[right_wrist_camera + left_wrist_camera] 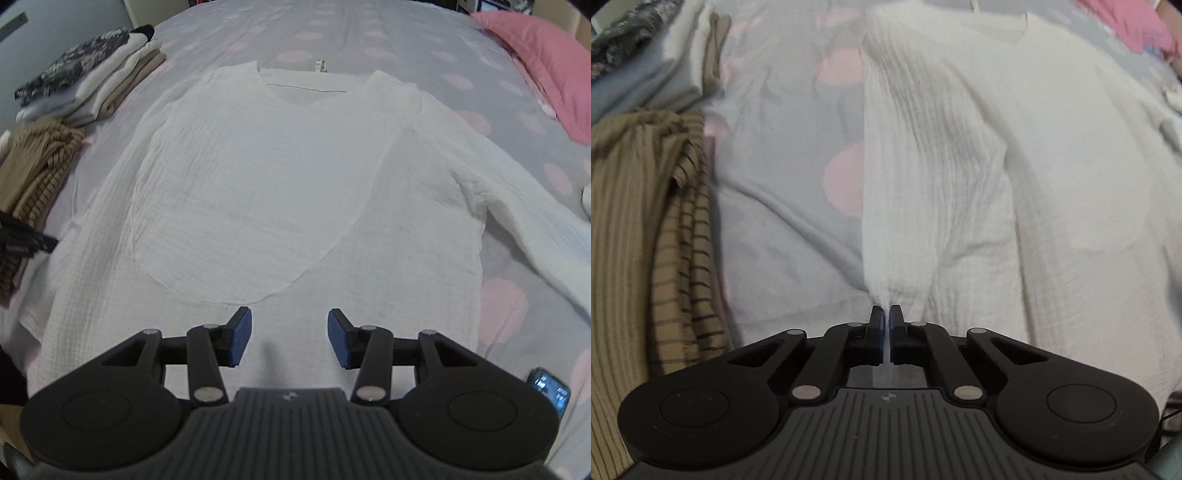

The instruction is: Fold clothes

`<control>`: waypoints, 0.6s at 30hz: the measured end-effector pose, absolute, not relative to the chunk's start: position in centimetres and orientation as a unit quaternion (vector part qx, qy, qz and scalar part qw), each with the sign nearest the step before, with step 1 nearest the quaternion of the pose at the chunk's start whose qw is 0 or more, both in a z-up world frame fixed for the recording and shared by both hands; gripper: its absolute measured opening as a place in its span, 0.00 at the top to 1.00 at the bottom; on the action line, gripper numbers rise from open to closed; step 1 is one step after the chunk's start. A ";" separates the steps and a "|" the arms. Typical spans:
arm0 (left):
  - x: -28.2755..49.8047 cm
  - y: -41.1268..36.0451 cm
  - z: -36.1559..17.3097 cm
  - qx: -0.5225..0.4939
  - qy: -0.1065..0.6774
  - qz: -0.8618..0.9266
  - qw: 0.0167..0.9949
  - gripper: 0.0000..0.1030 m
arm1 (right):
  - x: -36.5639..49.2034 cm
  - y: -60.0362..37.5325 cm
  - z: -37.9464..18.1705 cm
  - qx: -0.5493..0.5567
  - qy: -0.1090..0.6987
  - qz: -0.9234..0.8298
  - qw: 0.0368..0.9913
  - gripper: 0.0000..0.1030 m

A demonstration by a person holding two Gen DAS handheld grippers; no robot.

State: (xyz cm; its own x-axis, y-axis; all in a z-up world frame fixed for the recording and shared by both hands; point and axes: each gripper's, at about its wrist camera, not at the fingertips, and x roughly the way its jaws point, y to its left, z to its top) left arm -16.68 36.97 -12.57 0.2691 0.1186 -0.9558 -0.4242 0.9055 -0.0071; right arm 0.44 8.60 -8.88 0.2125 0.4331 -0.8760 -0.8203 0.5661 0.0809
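Left gripper (pixel 886 312) clamped tight on white blouse (pixel 258 177) sleeve edge, frame center. Right gripper (pixel 290 338) jaws wide apart, holding nothing, above blouse hem. Blouse lies flat on bedsheet (pixel 406 44).

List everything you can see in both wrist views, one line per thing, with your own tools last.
White crinkled long-sleeve shirt: one, white, spread flat in the middle of the bed, neckline at the far end.
Grey bedsheet with pink spots: one, grey and pink, under everything.
Stack of folded clothes: one stack, dark floral on top of white and beige pieces, far left.
Tan striped knit garment: one, tan with dark stripes, left edge, nearer than the stack.
Pink pillow: one, pink, far right.
Phone with lit screen: one, dark, near right on the sheet.
Left tool: one, black, shut on the shirt's left sleeve.
Right tool: one, black with blue pads, open above the shirt's near hem.
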 end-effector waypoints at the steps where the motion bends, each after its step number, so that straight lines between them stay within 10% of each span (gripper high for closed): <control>1: -16.9 37.2 -11.8 -0.139 0.570 0.175 0.791 0.99 | 0.7 8.4 -8.8 -0.205 0.469 0.417 0.751 0.52; 18: -22.0 46.9 1.6 -0.240 0.343 0.299 0.858 1.00 | 1.5 8.7 -10.1 -0.221 0.481 0.409 0.744 0.51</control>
